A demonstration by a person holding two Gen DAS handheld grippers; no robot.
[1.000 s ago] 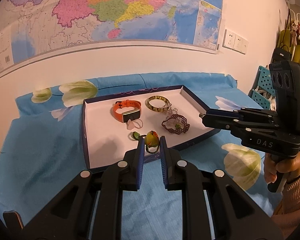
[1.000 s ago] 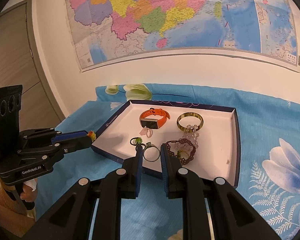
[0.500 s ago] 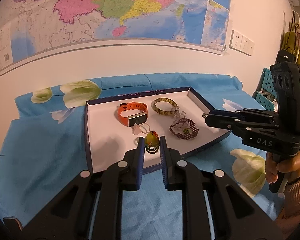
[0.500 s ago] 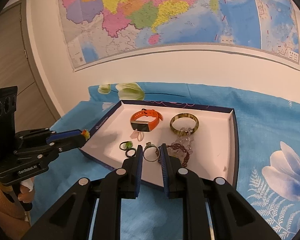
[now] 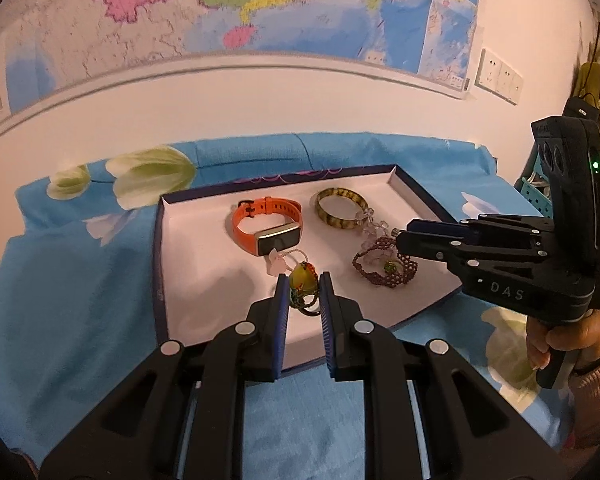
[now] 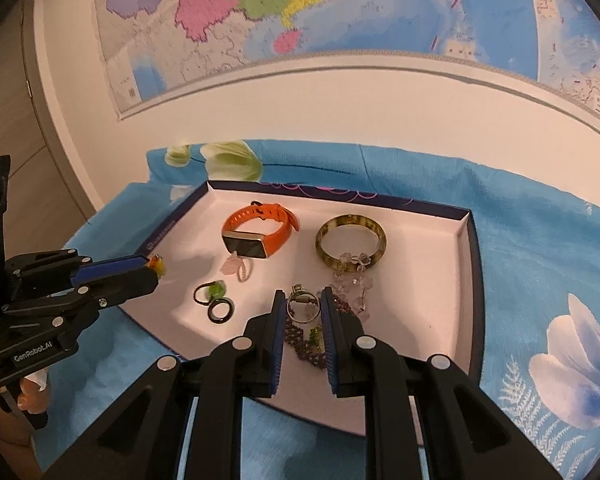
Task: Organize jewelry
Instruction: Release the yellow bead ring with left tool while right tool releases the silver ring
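The silver ring (image 6: 300,307) sits pinched between the pads of the right hand-held gripper (image 6: 302,309), and the yellow-and-green stone ring (image 5: 302,280) is pinched the same way in the left hand-held gripper (image 5: 303,292). Both are held over the tray (image 6: 466,280), well inside its near rim, so the coming set-down looks like a short drop straight below each hand-held gripper rather than a reach across.

The silver ring stands on edge, its band crosswise between the pads and its small mount uppermost. It hangs directly above the purple beaded bracelet (image 6: 306,344), so the open white floor towards the tray's right wall seems the safer landing. The stone ring has a glossy, rounded stone on a dark metal band, and hangs over the tray's near left part, just in front of the pink flower ring (image 5: 278,263).

Further towards the tray's far wall lie the orange watch (image 6: 256,236), with a matte strap and a dark glass face, and the mottled bangle (image 6: 350,242), smooth and rigid, with the clear crystal bead strand (image 6: 354,280) draped across its near side. Left of the silver ring lie a green stone ring (image 6: 211,292) and a plain black ring (image 6: 221,311), touching each other.

The tray is shallow card, white inside, dark blue outside, resting on a blue floral cloth (image 6: 540,272).
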